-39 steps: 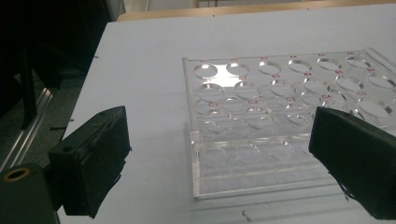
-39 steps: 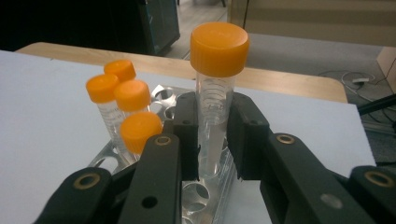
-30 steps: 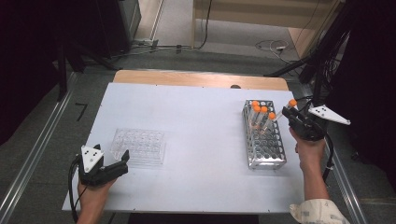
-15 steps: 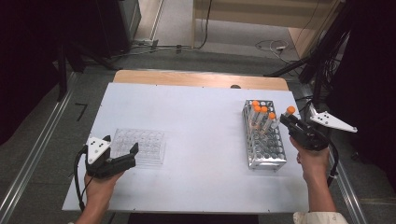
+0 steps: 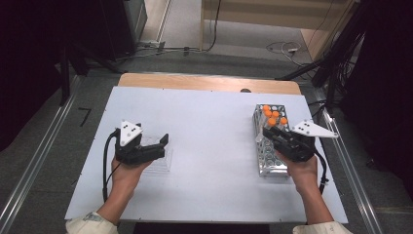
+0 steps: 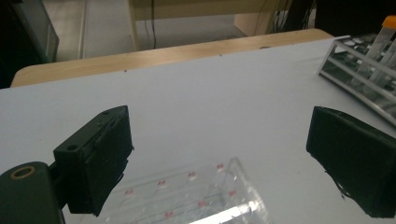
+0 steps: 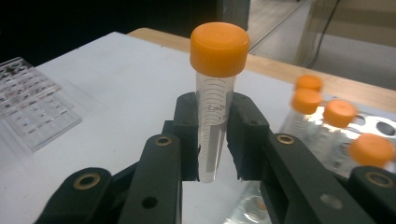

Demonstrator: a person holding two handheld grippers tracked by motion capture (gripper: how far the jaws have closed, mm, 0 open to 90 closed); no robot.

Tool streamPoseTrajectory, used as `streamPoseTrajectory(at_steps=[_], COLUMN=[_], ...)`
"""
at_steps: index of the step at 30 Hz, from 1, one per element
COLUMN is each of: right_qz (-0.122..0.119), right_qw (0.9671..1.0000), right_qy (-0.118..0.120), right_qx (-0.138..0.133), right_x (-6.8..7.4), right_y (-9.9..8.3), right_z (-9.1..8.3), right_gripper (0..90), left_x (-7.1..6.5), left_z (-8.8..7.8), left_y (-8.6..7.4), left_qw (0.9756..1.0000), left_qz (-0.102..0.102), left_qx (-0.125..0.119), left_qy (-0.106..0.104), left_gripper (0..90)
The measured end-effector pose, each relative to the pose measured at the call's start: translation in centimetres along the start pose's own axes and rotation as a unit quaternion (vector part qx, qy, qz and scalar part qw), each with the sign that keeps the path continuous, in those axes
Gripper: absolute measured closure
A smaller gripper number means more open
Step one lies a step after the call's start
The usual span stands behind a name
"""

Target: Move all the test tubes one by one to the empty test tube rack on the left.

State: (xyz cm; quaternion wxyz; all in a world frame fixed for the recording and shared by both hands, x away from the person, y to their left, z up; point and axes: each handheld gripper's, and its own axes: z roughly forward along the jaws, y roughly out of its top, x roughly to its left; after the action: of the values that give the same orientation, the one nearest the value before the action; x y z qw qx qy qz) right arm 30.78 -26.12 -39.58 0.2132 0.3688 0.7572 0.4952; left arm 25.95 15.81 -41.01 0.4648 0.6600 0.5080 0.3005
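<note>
My right gripper (image 7: 212,140) is shut on a clear tube with an orange cap (image 7: 217,70), held by its body with the cap above the jaws. In the high view the right gripper (image 5: 271,134) hovers over the metal tube rack (image 5: 269,163). Several more orange-capped tubes (image 5: 272,115) stand at the rack's far end. My left gripper (image 5: 163,146) is open, jaws wide apart and pointing right, just above the clear well plate (image 5: 160,163). In the left gripper view the well plate (image 6: 196,196) lies below and between the jaws of the left gripper (image 6: 224,154), which hold nothing.
A white board (image 5: 214,122) covers the table, with a wooden edge (image 5: 209,82) at the far side. Dark equipment and cables stand on the floor beyond. The rack (image 6: 359,65) sits far right of the left gripper.
The left gripper has risen and moved right, from the table's front left corner to above the well plate. The right gripper has carried the tube left, from beside the rack to over it.
</note>
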Motion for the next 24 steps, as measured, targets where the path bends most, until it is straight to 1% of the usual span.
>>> streamPoseTrajectory(at_steps=[1, 2, 5, 7, 10, 11, 12, 13, 14, 15, 16, 18, 20, 21, 24], right_qz=[-0.004, -0.004, -0.010, -0.015, -0.022, -0.024, -0.030, -0.032, -0.032, -0.034, -0.034, -0.033, -0.040, -0.040, -0.052], right_qw=[0.9999, 0.9999, 0.9995, 0.9989, 0.9978, 0.9975, 0.9966, 0.9962, 0.9962, 0.9954, 0.9954, 0.9941, 0.9928, 0.9928, 0.9903], right_qy=[0.009, 0.009, 0.025, 0.040, 0.057, 0.061, 0.069, 0.073, 0.073, 0.079, 0.079, 0.093, 0.100, 0.100, 0.113], right_qx=[0.007, 0.007, 0.014, 0.020, 0.026, 0.029, 0.033, 0.036, 0.036, 0.041, 0.041, 0.046, 0.052, 0.052, 0.063], right_x=[0.6, 0.6, 1.8, 2.6, 3.7, 4.1, 4.8, 5.1, 5.1, 5.6, 5.6, 6.4, 7.1, 7.1, 8.3], right_y=[0.0, 0.0, 0.0, -0.1, -0.2, -0.2, -0.4, -0.4, -0.4, -0.6, -0.6, -0.8, -1.0, -1.0, -1.3], right_z=[0.8, 0.8, 1.8, 2.3, 3.1, 3.3, 3.7, 3.9, 3.9, 4.2, 4.2, 4.8, 5.3, 5.3, 6.0], right_gripper=[72.1, 72.1, 72.1, 72.1, 72.1, 72.1, 72.1, 72.1, 72.1, 72.1, 72.1, 72.1, 72.1, 72.1, 72.0], left_x=[-0.3, -0.5, -1.4, -1.8, -2.6, -2.9, -3.1, -3.3, -3.5, -3.7, -4.0, -4.7, -5.5, -5.9, -7.1], left_z=[0.3, 0.7, 1.6, 2.0, 2.1, 2.0, 2.0, 1.9, 1.8, 1.7, 1.6, 1.4, 1.2, 1.2, 1.2], left_y=[0.2, 0.4, 0.7, 0.7, 0.9, 1.0, 1.1, 1.2, 1.3, 1.4, 1.5, 1.4, 1.3, 1.2, 0.7], left_qw=[1.0000, 1.0000, 0.9998, 0.9995, 0.9988, 0.9984, 0.9981, 0.9978, 0.9972, 0.9965, 0.9957, 0.9941, 0.9919, 0.9908, 0.9870], left_qz=[0.001, 0.006, 0.014, 0.019, 0.025, 0.025, 0.024, 0.023, 0.021, 0.017, 0.016, 0.019, 0.028, 0.034, 0.047], left_qx=[-0.003, -0.004, 0.001, 0.004, -0.001, -0.002, -0.004, -0.005, -0.005, -0.006, -0.007, -0.007, -0.007, -0.006, -0.002], left_qy=[-0.003, -0.006, -0.016, -0.026, -0.043, -0.051, -0.057, -0.063, -0.072, -0.081, -0.091, -0.107, -0.124, -0.131, -0.154], left_gripper=[8.0, 8.0, 8.1, 10.5, 12.0, 12.0, 12.0, 12.0, 12.0, 12.4, 12.4, 12.9, 14.6, 14.6, 17.3])
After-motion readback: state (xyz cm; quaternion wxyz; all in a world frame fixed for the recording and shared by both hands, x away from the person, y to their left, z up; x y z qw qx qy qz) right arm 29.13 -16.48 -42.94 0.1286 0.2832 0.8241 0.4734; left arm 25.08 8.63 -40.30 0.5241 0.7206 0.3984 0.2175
